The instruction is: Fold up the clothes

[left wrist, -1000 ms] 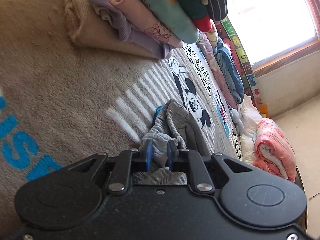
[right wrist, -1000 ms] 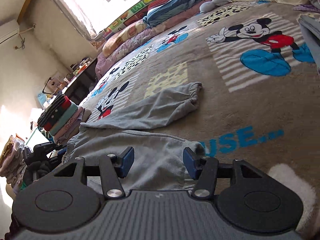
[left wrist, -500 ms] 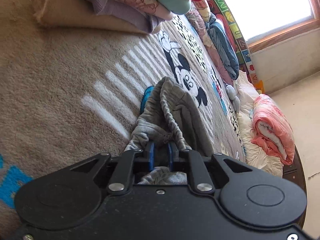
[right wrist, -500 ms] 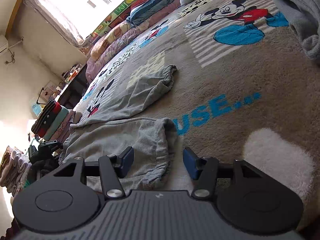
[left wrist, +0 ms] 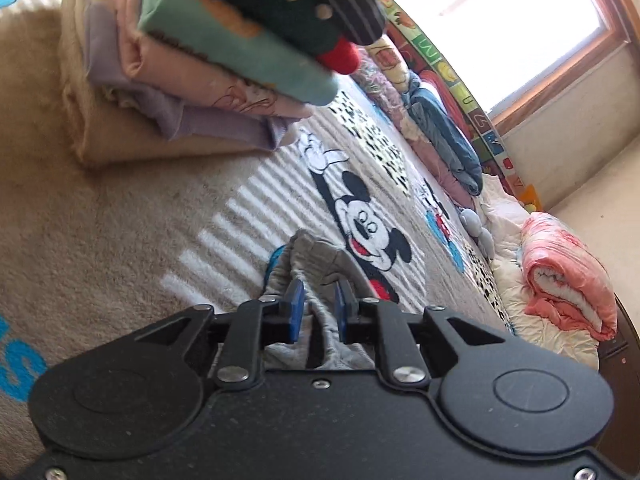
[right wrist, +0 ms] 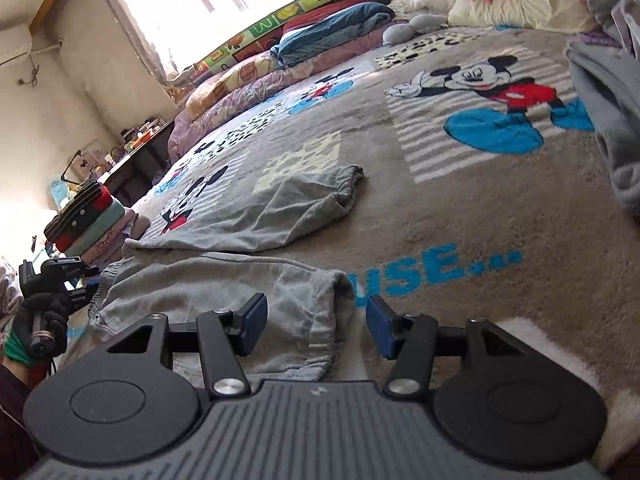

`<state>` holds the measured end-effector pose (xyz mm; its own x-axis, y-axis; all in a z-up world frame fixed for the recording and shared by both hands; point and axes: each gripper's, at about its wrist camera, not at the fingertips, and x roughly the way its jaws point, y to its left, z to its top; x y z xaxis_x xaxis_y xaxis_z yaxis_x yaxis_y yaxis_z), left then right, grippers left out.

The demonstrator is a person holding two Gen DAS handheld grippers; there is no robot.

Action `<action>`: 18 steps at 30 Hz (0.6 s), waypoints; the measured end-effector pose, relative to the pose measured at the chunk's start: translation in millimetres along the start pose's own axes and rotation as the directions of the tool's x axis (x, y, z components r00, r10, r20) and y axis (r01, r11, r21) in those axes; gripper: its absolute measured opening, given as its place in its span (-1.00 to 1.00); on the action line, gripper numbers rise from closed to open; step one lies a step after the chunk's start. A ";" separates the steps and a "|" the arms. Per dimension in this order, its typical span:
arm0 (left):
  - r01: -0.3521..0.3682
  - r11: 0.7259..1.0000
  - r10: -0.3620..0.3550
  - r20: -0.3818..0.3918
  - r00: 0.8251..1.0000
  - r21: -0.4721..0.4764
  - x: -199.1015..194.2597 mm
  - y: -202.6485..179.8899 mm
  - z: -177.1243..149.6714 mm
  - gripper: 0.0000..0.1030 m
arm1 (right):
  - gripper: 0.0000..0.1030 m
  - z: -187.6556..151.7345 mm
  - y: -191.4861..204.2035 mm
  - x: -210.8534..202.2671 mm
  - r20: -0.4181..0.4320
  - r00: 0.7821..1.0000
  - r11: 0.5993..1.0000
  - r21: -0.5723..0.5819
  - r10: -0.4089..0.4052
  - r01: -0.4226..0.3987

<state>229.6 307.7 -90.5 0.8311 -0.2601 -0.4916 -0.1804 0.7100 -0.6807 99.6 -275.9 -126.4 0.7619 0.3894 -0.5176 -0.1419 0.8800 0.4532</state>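
Blue letters "USE..." (right wrist: pixel 436 268) can be read on the Mickey Mouse blanket (right wrist: pixel 460 184), right past the right gripper; a bit of the same blue lettering is seen at the left edge of the left wrist view, too cut off to read. Single letters are printed on the colourful alphabet mat (right wrist: pixel 304 12) stood against the wall under the window, though most are too small to make out.

The grey sweatpants (right wrist: pixel 224 284) are spread on the blanket over the bed. Soft, faded grey knit, a bit rumpled, with gathered elastic cuffs. One leg (right wrist: pixel 292 212) is laid out flat toward the middle of the bed, with its cuff bunched at the far end. The nearer leg is stretched toward the right gripper (right wrist: pixel 316 322), and its cuffed end is sat right between the blue pads. That gripper is held wide apart, with nothing pinched, and the cuff is not touched by the pads on either side.

The left gripper (left wrist: pixel 316 308) is mostly closed, with a narrow gap left. A bunched fold of the grey fabric (left wrist: pixel 320 268) is caught between its pads, at the waist end going by the right wrist view.

A stack of folded clothes (left wrist: pixel 240 40) is piled just beyond the left gripper.
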 end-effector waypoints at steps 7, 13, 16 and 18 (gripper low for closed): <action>-0.017 0.960 0.015 0.009 1.000 0.278 7.4 -49.7 -19.9 -0.41 | 0.07 20.6 42.3 27.4 0.012 0.996 0.917 -0.390 -0.087 0.085; -0.044 0.943 0.038 0.026 0.999 0.329 22.8 -54.3 -18.8 -0.41 | -0.01 26.4 74.1 67.0 0.027 0.984 0.678 -0.721 -0.177 0.142; -0.043 0.943 0.036 0.028 0.999 0.331 29.5 -55.3 -15.1 -0.41 | -0.04 20.5 78.8 87.4 0.026 0.972 0.506 -0.851 -0.233 0.144; -0.041 0.946 0.035 0.023 0.999 0.321 35.8 -55.1 -13.5 -0.41 | -0.04 11.8 79.4 96.8 0.031 0.965 0.373 -0.919 -0.260 0.130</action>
<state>262.2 250.5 -77.9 0.8360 -0.2198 -0.5028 -0.0360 0.8923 -0.4499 169.5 -171.5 -132.0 0.7915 0.1387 -0.5952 -0.5349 0.6283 -0.5649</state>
